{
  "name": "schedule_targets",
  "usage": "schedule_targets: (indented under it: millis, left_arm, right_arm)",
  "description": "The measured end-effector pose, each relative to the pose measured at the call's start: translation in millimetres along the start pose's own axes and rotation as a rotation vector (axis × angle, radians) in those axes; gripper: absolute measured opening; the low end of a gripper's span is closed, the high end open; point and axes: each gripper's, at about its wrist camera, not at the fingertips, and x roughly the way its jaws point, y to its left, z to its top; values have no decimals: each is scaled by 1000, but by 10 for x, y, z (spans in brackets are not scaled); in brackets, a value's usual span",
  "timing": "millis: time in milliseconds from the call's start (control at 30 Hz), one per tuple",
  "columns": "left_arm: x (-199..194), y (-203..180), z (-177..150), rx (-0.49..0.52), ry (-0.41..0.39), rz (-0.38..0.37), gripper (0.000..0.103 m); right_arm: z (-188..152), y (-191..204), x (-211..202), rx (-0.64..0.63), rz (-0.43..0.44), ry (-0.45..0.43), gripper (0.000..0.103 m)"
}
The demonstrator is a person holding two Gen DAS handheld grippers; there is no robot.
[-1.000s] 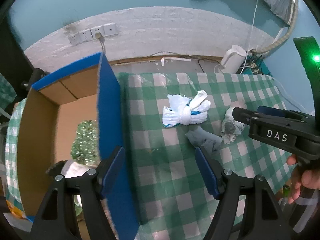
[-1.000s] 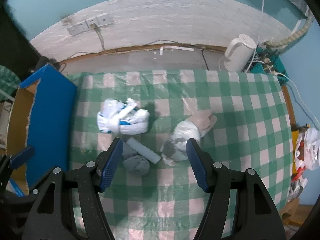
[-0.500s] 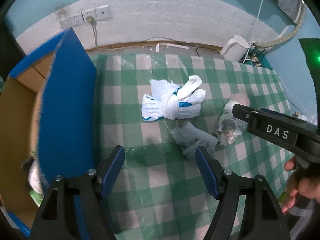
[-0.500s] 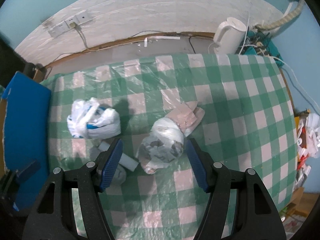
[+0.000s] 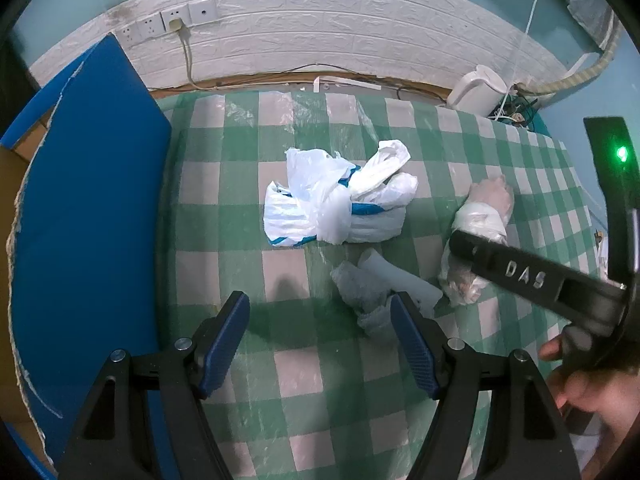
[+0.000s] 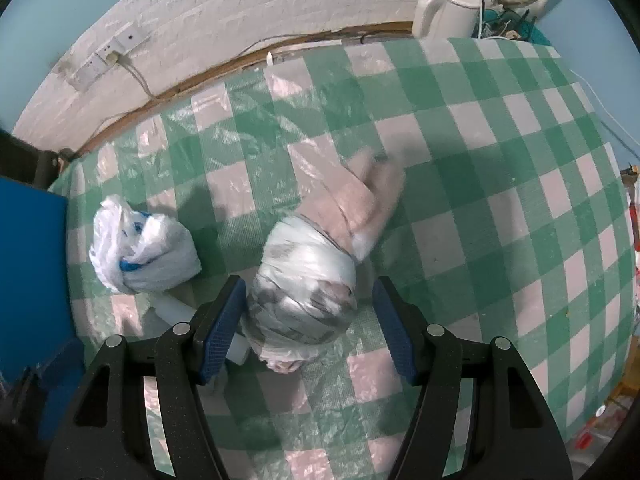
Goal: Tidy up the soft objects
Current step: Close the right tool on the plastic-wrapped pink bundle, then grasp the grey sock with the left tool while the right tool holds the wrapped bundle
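The checked bench (image 6: 500,152) has free cloth to the right; a blue box flap (image 5: 88,216) borders its left. The right claw (image 6: 306,322) stands wide open around the grey-white wrapped bundle (image 6: 304,280), not gripping it. The left claw (image 5: 320,340) is open and holds nothing, beside the crumpled grey cloth (image 5: 360,288).

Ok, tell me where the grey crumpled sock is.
Left wrist view: the grey crumpled sock lies on the green checked tablecloth, below the white-and-blue knotted plastic bag, beside a white tube.
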Motion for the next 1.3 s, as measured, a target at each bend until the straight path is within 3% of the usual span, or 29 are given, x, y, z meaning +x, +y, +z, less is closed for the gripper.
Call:
schedule_targets:
  millis: [100, 167, 367, 833, 1100, 1300]
  left_arm:
    - [30, -4, 17, -2, 1, -1, 74]
    - [45, -8, 23, 1, 2, 2, 74]
    - [117, -47, 41, -6, 10, -11, 74]
    - [307, -290, 3, 70, -4, 15, 75]
    - [268, -367, -59, 143, -45, -29, 40]
    - [228, -380, -96, 165, -40, -72, 37]
  right_arm:
    - [-43, 65, 8, -58, -39, 3, 65]
    - [-81, 102, 13, -103, -67, 8, 49]
    - [-174, 29, -41, -130, -65, 9, 41]
    - [-268, -338, -177, -69, -46, 5, 40]
    - [-244, -246, -193, -80, -33, -1, 40]
    - [-246, -201, -212, -86, -29, -3, 40]
